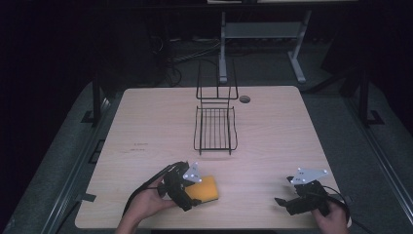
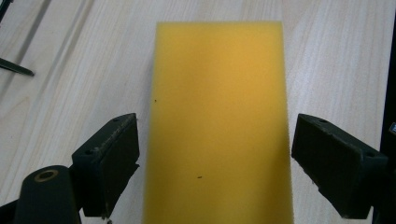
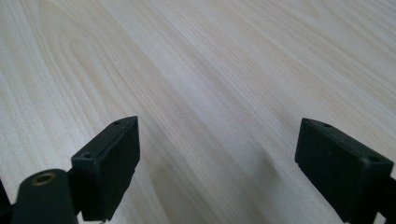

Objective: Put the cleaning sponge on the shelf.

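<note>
A black wire rack (image 1: pixel 215 127) stands mid-table (image 1: pixel 146 122).

High view looks down the table (image 1: pixel 146 122); both gripper views skim its top closely.

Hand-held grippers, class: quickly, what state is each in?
Left hand-held gripper: open, jaws straddling the yellow sponge, not clamped.
Right hand-held gripper: open, holding nothing.

- The right gripper (image 3: pixel 217 158) looks down along its two black jaws, which rise from the bottom edge and stand wide apart with nothing between them.
- Under them lies the pale wooden table (image 3: pixel 196 70) (its grain runs slantwise across the picture).
- A faint shadow darkens the wood between the jaws.
</note>
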